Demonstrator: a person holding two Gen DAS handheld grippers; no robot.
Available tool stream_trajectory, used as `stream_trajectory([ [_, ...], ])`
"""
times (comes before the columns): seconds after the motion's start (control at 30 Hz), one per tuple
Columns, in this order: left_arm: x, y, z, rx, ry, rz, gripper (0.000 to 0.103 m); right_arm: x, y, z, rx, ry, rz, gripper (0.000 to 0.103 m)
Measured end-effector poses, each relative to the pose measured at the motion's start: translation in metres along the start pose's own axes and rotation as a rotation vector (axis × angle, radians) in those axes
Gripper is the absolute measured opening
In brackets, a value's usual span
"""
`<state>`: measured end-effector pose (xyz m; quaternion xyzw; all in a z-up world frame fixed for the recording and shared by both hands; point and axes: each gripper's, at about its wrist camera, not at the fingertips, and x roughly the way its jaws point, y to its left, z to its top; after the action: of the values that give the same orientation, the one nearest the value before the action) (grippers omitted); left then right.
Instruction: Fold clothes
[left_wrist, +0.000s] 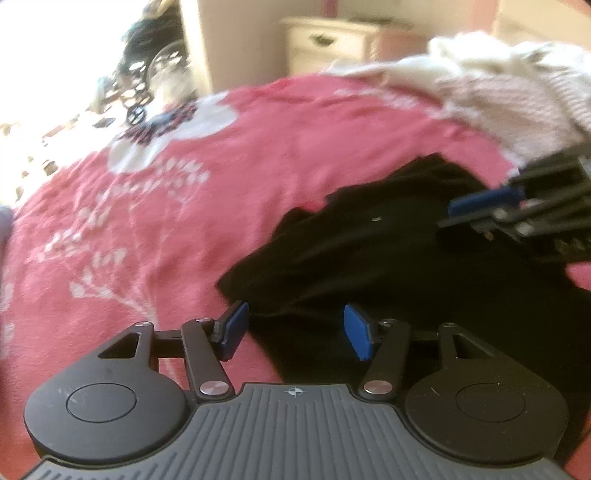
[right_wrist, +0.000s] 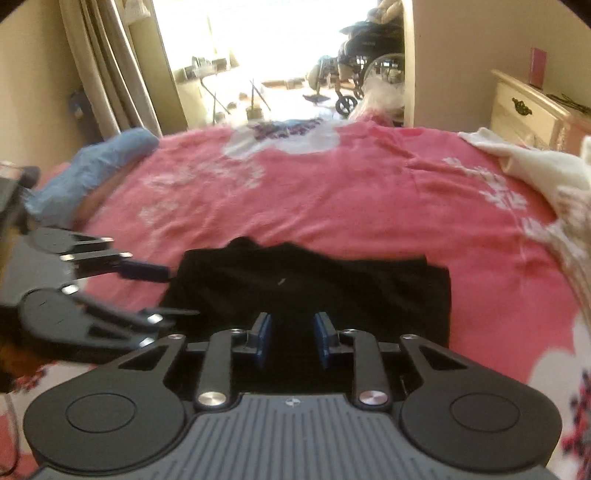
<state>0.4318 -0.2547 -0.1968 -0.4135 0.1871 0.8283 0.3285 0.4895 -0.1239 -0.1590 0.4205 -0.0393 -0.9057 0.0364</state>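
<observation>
We seem to be between folds: the black garment (right_wrist: 310, 291) lies as a flat, roughly squared shape on the pink bedspread (right_wrist: 332, 192), and neither tool grips it. Our left gripper (left_wrist: 293, 332) has its jaws well apart with nothing pinched; the cloth spreads from just ahead of the pads toward one and two o'clock in its view. Our right gripper (right_wrist: 291, 338) has its jaws closer together but still parted, with the cloth right ahead at twelve o'clock and none visibly clamped. In the right view the left tool sits at nine o'clock by the garment's left edge. We judge the next move calls for each jaw to seat over an edge or corner and pinch before lifting it across.
</observation>
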Motion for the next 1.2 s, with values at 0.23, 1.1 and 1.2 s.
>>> stream_trajectory([
  [0.23, 0.006, 0.002, 0.004, -0.037, 0.049, 0.032, 0.067, 0.017, -0.043, 0.02, 0.114, -0.061, -0.173, 0.025],
  [1.1, -0.004, -0.008, 0.011, -0.079, 0.115, 0.145, 0.073, -0.045, -0.028, -0.025, 0.275, 0.087, 0.135, 0.025],
  [1.2, -0.023, -0.006, 0.012, -0.102, 0.074, 0.138, 0.073, -0.052, -0.023, -0.038, 0.275, 0.097, 0.135, 0.025],
])
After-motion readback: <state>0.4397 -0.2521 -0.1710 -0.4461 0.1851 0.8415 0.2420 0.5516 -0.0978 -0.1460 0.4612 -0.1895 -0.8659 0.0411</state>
